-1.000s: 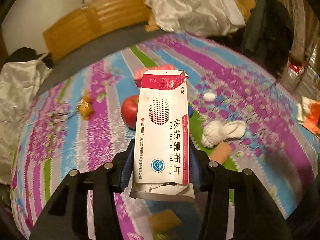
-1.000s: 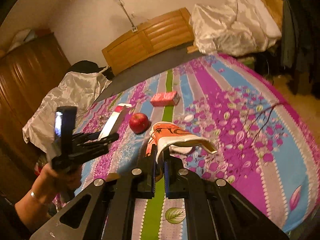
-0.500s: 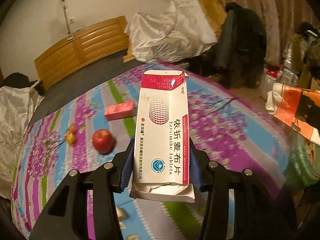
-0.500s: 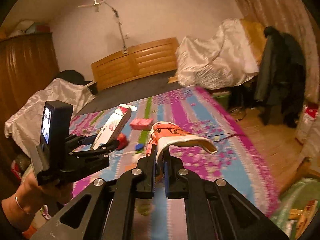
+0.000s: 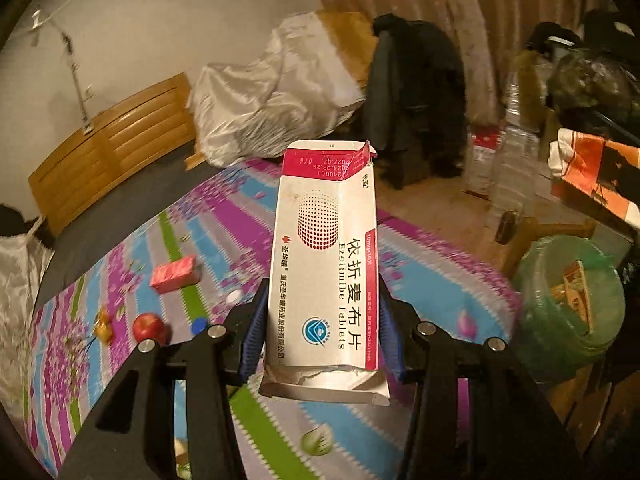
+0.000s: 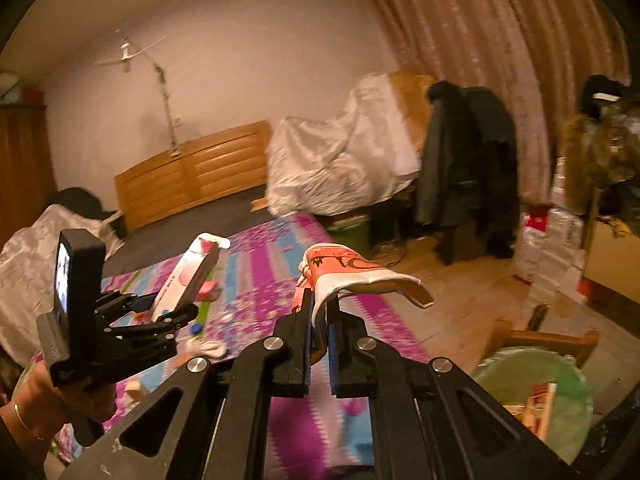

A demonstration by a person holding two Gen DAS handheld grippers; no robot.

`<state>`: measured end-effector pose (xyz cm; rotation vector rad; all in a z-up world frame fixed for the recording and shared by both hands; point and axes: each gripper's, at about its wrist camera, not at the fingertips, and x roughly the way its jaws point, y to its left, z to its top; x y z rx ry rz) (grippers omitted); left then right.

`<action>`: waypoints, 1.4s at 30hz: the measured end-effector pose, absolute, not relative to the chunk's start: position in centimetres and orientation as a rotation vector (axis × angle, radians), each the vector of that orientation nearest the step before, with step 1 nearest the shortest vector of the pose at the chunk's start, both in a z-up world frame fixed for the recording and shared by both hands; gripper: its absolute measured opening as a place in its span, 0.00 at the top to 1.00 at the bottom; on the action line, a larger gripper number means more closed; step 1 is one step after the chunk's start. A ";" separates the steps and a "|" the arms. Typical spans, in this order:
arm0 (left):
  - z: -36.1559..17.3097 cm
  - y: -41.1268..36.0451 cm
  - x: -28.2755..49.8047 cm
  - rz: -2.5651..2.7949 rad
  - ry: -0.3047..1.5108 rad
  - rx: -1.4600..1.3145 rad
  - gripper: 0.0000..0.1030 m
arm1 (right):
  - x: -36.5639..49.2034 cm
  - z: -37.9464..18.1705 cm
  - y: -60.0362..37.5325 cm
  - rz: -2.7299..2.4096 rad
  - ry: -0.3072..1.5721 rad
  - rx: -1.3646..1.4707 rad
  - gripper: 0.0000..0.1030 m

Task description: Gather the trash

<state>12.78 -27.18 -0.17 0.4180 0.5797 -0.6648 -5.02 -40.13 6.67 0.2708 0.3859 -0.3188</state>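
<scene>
My left gripper [image 5: 322,320] is shut on a white and red tablet box [image 5: 326,264], torn open at both ends; the same box [image 6: 188,276] shows in the right wrist view, held above the bed. My right gripper [image 6: 319,320] is shut on an orange and white wrapper [image 6: 352,270] that curls over to the right; this wrapper [image 5: 592,168] also shows at the right edge of the left wrist view. A green-lined trash bin [image 5: 568,304] with scraps inside stands on the floor past the bed's edge, and the bin [image 6: 536,392] lies low right of the right gripper.
On the striped floral bedcover [image 5: 224,224] lie a red apple [image 5: 149,327], a pink box [image 5: 176,279], a blue cap [image 5: 199,325], a white cap [image 5: 233,297] and a small yellow wrapper [image 5: 103,326]. A wooden stool [image 6: 540,332] stands by the bin. A dark coat [image 5: 412,92] hangs beyond.
Both grippers have swung right and upward, away from over the bed toward the floor side. The green bin has come into view. The box and the wrapper stay gripped.
</scene>
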 end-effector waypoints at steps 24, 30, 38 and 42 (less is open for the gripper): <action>-2.4 -45.5 4.2 -1.016 0.573 0.591 0.55 | -20.0 2.2 -55.9 -0.842 0.499 0.242 0.93; -3.9 -49.3 1.2 -1.114 0.586 0.642 0.54 | -22.1 0.8 -57.5 -0.898 0.526 0.292 0.93; -6.7 -53.3 -1.7 -1.201 0.657 0.697 0.54 | -24.0 -1.1 -59.3 -0.903 0.538 0.384 0.93; -7.6 -53.9 -2.8 -1.217 0.651 0.738 0.54 | -23.7 -1.7 -59.4 -0.884 0.546 0.404 0.93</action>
